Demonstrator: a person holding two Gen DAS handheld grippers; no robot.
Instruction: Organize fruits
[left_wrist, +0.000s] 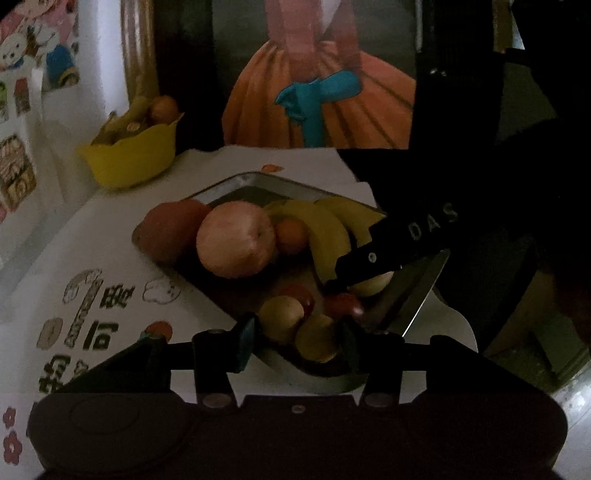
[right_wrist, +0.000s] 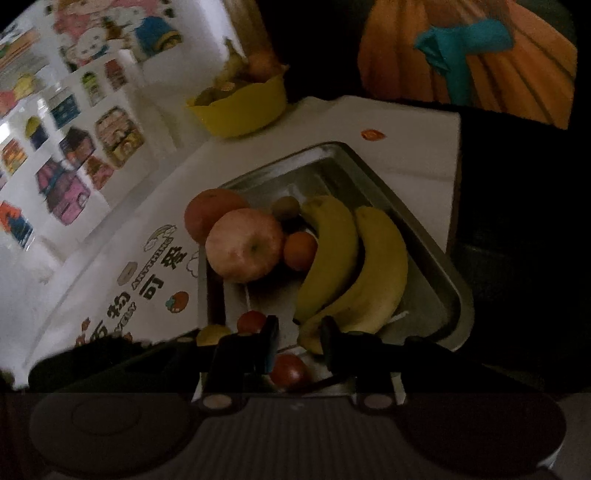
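Note:
A metal tray (left_wrist: 258, 181) (right_wrist: 417, 218) on the white table holds a large orange (left_wrist: 168, 229) (right_wrist: 210, 212), a pink apple (left_wrist: 234, 238) (right_wrist: 243, 245), a small orange (left_wrist: 291, 234) (right_wrist: 300, 250), two bananas (left_wrist: 325, 229) (right_wrist: 354, 266) and small red and yellow fruits (left_wrist: 280, 314) (right_wrist: 251, 321). My left gripper (left_wrist: 297, 336) is open around a small yellow fruit (left_wrist: 316, 338) at the tray's near corner. My right gripper (right_wrist: 299, 332) is open over the tray above a small red fruit (right_wrist: 288, 369); its body (left_wrist: 391, 240) shows in the left wrist view.
A yellow bowl (left_wrist: 129, 158) (right_wrist: 240, 107) with fruit stands at the table's far left corner. A wall with cartoon stickers (right_wrist: 74, 147) runs along the left. A picture of an orange dress (left_wrist: 321, 92) is behind. The table drops off on the right.

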